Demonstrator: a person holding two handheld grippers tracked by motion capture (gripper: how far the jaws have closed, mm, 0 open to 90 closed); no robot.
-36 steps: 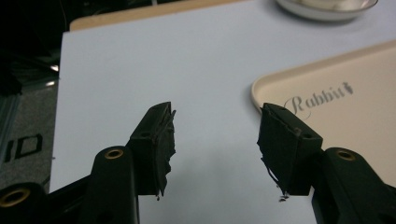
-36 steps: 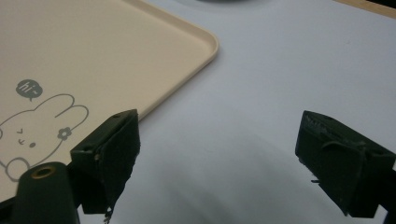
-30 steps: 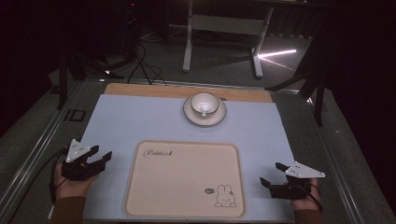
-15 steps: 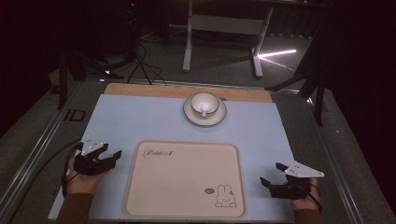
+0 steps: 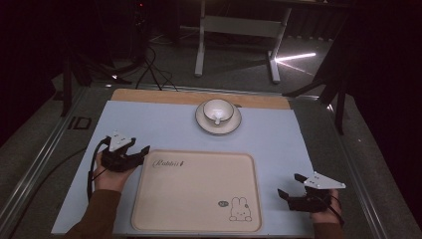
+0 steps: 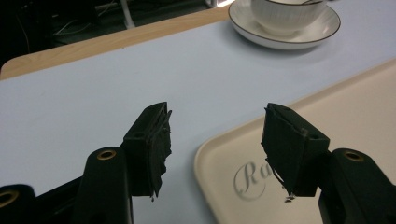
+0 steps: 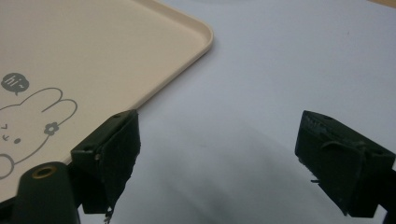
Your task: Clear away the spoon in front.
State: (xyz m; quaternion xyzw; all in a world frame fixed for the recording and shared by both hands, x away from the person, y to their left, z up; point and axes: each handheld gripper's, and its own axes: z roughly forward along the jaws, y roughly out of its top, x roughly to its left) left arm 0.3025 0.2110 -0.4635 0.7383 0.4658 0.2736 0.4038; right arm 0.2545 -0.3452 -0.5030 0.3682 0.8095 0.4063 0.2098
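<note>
beige tray [image 5: 199,189], cup [image 5: 219,110], saucer [image 5: 205,123]

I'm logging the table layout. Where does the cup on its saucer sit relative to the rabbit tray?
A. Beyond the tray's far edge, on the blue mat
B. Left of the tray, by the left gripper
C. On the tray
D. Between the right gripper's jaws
A: the cup rests on its saucer on the blue mat, past the far edge of the tray, apart from it.
</note>
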